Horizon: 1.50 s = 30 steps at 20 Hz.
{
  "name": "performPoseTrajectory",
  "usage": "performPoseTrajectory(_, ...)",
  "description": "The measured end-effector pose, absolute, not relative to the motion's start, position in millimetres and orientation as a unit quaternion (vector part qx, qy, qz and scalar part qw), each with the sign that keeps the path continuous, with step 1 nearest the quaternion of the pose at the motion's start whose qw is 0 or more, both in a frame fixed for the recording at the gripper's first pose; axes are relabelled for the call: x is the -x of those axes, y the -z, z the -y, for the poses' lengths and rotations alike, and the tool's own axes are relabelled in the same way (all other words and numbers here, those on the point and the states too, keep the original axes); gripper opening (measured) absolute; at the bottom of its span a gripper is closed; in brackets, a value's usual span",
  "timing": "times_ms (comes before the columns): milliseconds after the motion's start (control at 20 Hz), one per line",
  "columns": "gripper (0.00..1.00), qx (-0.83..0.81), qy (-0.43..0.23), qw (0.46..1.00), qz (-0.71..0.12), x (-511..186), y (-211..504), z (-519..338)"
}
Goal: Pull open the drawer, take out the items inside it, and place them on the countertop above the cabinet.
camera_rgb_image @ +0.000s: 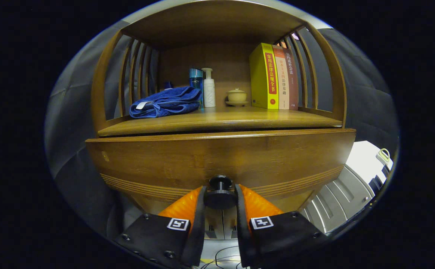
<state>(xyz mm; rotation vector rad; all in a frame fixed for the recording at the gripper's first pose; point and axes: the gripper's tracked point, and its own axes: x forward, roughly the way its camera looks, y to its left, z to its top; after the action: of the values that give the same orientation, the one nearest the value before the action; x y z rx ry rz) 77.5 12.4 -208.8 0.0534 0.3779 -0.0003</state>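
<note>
The gripper (220, 198) has its two fingers clamped on the dark round knob (220, 191) of the wooden drawer (221, 157), one finger pressing each side of the knob. The drawer front stands forward of the cabinet, its top edge just below the countertop (217, 118), with a thin dark gap between the two; what lies inside the drawer cannot be seen. On the countertop, inside the curved slatted frame of the cabinet, a folded blue towel (167, 102) lies to the left. Just behind and beside it stand a blue bottle (196, 80) and a white pump bottle (208, 89), close together. To their right sits a small lidded cup on a saucer (236, 97), and beyond that three books (273, 76) stand upright against the right-hand slats, the yellow one nearest the cup. Grey panelled flooring shows below the drawer to the right
</note>
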Motion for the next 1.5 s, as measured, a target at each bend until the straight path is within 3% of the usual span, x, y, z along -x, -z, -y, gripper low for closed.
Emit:
performPoseTrajectory(900,0.46,-0.028,-0.005,0.968,-0.249,49.1,217.7,-17.0)
performPoseTrajectory(1450,0.46,-0.019,-0.001,0.964,-0.264,78.3,219.2,-11.5)
performPoseTrajectory(1500,0.53,-0.022,-0.001,0.965,-0.262,78.0,219.6,-11.4)
